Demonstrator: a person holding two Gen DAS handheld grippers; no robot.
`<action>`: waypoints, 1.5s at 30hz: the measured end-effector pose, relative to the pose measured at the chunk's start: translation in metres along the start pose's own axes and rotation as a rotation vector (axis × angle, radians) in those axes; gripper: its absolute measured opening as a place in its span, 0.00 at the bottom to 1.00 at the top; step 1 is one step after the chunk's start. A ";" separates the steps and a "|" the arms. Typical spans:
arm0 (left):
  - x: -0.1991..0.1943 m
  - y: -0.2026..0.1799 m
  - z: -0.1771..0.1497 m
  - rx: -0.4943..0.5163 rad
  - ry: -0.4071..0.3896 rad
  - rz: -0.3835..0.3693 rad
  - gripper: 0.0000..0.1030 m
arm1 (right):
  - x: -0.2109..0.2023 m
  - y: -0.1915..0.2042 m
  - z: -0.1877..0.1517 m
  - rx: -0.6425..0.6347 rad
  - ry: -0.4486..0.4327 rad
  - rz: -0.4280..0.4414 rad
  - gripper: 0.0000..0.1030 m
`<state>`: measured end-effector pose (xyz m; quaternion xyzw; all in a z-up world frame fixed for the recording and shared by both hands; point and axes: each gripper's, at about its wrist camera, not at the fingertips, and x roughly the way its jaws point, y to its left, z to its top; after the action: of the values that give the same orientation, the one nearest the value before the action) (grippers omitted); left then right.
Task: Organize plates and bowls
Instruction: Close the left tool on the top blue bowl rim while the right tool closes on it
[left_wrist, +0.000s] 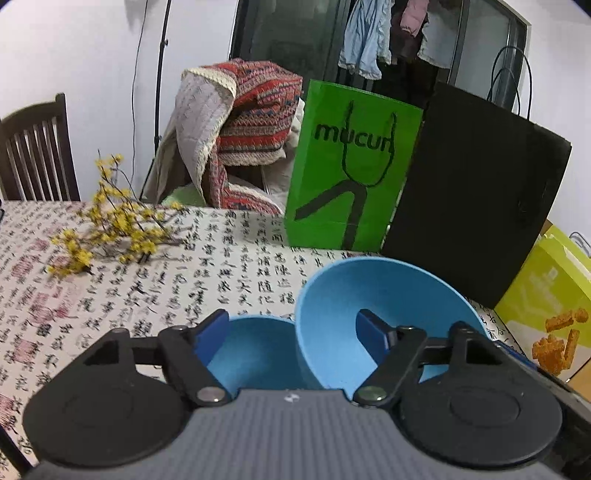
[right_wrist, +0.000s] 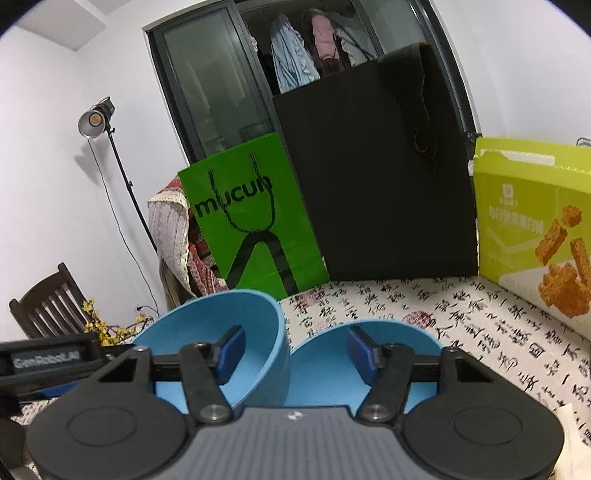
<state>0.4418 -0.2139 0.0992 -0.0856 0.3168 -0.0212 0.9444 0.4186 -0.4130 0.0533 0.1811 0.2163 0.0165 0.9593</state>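
Two blue bowls (left_wrist: 369, 314) touch on the tabletop (left_wrist: 147, 288); left claw (left_wrist: 291, 334) and right claw (right_wrist: 295, 354), part-open, straddle their meeting rims, gripping nothing.

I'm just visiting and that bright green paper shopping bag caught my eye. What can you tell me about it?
The bright green paper shopping bag looks like smooth, stiff paper. Its front carries the dark lettering "mucun" above a dark forked stripe, and two dark cord handles hang down over the print. It stands upright near the far edge of the calligraphy-printed tablecloth, close against a taller black paper bag on one side. A red patterned woven blanket is draped behind it. Neither gripper touches it.
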 end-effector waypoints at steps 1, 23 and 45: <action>0.002 0.000 -0.001 -0.005 0.002 -0.005 0.70 | 0.002 0.000 -0.001 0.002 0.005 -0.001 0.53; 0.010 0.001 -0.004 -0.050 0.023 -0.055 0.10 | 0.009 0.000 -0.007 0.074 0.039 0.012 0.10; -0.006 0.000 -0.003 -0.044 -0.001 -0.074 0.10 | 0.001 -0.004 -0.007 0.116 0.017 0.031 0.10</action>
<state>0.4349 -0.2142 0.1003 -0.1180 0.3133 -0.0492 0.9410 0.4161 -0.4143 0.0456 0.2395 0.2219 0.0204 0.9450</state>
